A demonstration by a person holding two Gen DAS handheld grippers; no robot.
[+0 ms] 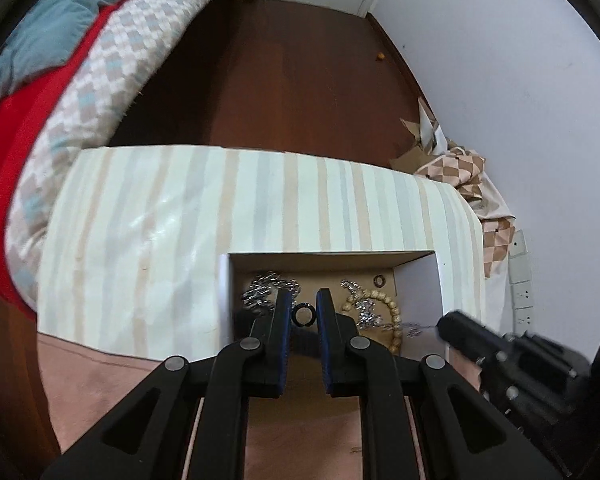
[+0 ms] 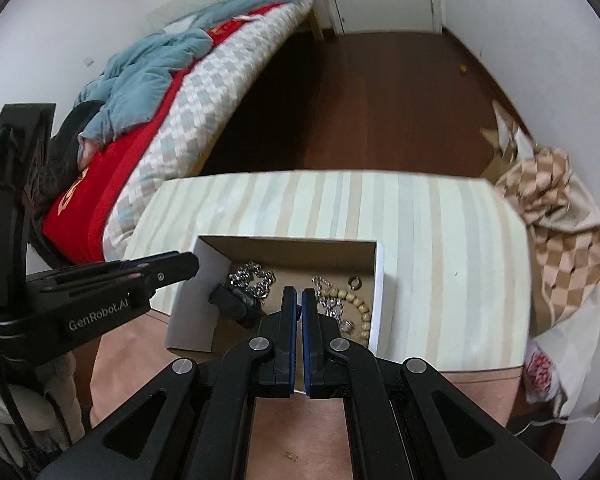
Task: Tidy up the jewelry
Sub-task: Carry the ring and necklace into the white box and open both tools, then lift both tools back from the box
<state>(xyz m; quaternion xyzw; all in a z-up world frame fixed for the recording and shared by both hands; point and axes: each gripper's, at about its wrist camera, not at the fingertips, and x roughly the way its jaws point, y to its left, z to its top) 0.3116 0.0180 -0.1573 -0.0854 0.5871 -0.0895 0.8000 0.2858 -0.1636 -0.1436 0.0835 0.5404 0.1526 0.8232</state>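
Note:
A white cardboard box (image 1: 224,280) (image 2: 380,280) stands open on a striped tabletop (image 1: 180,220) (image 2: 440,240). Inside lie a silver chain (image 1: 260,288) (image 2: 256,278), a wooden bead bracelet (image 1: 396,320) (image 2: 360,308), a small ring (image 1: 379,280) (image 2: 354,282) and a black object (image 2: 236,304). My left gripper (image 1: 303,304) hangs over the box, shut on a black ring (image 1: 294,316); from the right wrist it shows at the box's left wall (image 2: 194,266). My right gripper (image 2: 299,294) is shut above the box's middle and appears blurred at the right (image 1: 456,328). Whether it holds anything, I cannot tell.
A bed (image 1: 100,80) (image 2: 180,120) with a checked quilt and red and blue covers flanks the table on the left. Dark wooden floor (image 1: 280,80) lies beyond. Checked cloth and cardboard (image 2: 552,208) pile up at the right wall. Pink fabric (image 1: 120,380) borders the table's near edge.

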